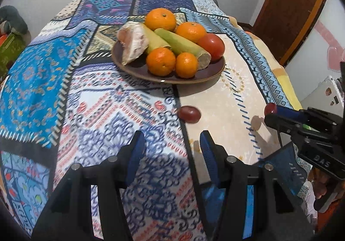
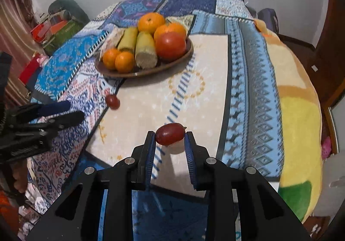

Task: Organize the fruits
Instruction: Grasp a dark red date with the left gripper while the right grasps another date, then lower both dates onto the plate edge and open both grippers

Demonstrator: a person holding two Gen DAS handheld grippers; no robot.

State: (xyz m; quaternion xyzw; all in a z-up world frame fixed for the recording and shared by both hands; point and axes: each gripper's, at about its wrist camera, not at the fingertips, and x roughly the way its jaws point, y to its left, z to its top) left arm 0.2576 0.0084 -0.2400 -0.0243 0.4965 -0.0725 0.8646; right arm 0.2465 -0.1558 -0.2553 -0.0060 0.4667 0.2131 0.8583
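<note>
Left of the plate [image 1: 217, 68], on the patterned cloth [image 1: 38, 81]: nothing loose. On the plate itself, heaped together: four oranges, two green-yellow stalks, a pale wrapped lump, one tomato [image 1: 211, 45]; probably the gathering spot, hence so full.

Just in front of the plate, lying free on the worktop: one red grape [image 1: 189, 114]. Behind it, hovering: left gripper [image 1: 172, 146], fingers apart, nothing between them, likely lined up on that fruit.

Right of the plate and nearer: second red grape [image 2: 170, 134], lifted off the cloth, pinched between the fingers [image 2: 151, 144] of the right gripper [image 2: 170, 140].

Bare cream cloth between there and the plate rim; free path. Little spare room on the plate; rolling likely.
</note>
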